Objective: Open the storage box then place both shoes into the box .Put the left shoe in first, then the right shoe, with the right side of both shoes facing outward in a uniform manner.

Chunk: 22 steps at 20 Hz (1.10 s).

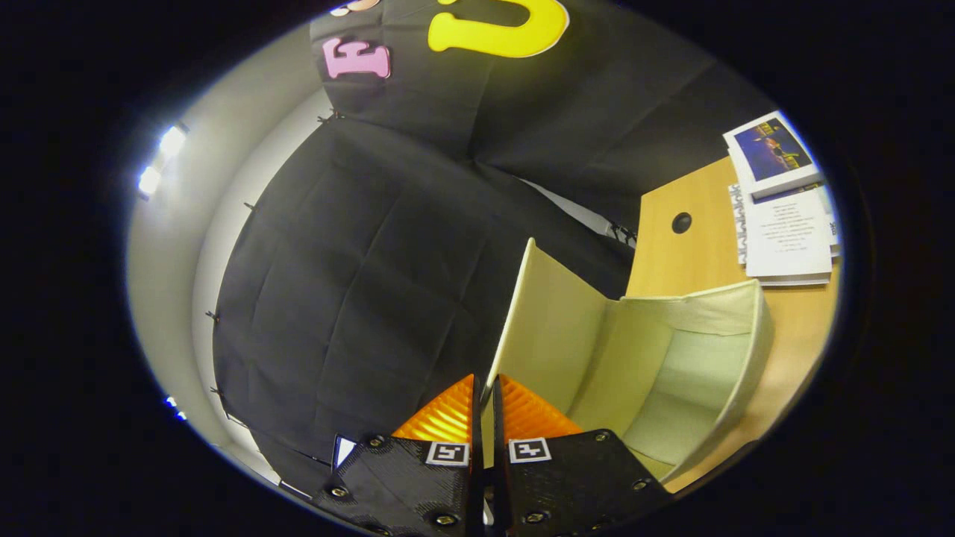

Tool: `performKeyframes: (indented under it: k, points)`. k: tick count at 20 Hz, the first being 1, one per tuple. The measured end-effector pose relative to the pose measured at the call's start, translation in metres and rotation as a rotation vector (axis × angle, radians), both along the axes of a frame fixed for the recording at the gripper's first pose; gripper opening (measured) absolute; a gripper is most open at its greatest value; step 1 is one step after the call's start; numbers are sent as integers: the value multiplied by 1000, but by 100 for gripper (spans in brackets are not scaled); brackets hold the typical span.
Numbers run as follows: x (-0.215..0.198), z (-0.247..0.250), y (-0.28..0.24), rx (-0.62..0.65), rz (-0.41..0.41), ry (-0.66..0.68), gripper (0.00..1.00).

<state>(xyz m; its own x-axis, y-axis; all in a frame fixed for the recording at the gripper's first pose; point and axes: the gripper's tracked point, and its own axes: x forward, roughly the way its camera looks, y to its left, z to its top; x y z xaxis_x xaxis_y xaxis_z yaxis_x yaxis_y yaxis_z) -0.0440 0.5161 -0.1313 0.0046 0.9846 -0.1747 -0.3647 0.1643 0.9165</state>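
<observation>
The storage box (752,350) is a cream fabric box on a wooden table, and its pale inside is in sight. Its lid (556,321) stands raised, swung up off the box's mouth, with its thin edge running down between my fingers. My gripper (485,382) is shut on that lid edge, one finger on each face of the flap. The box body lies just beyond and to the right of the fingers. The whole view is tilted.
The wooden table (694,253) has a round cable hole (681,222) beyond the box. A stack of printed papers (787,235) and a booklet with a dark blue cover (772,149) lie at its far end. Black cloth (358,261) walls the booth behind the lid.
</observation>
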Motion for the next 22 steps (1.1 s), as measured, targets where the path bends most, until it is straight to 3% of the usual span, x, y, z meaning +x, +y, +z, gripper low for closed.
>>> performKeyframes:
  k: [6, 13, 14, 15, 16, 18, 22]
  points:
    - [-25, 3, 67, -40, 72, -39, 5]
    - [-36, -20, 136, -98, 90, -33, 6]
    - [-33, -14, 128, -96, 86, -44, 13]
    - [-35, -14, 131, -99, 87, -59, 32]
    - [-36, -11, 130, -97, 90, -83, 45]
    - [-36, -11, 123, -120, 96, -149, 99]
    - [-35, 4, 94, -135, 87, -214, 96]
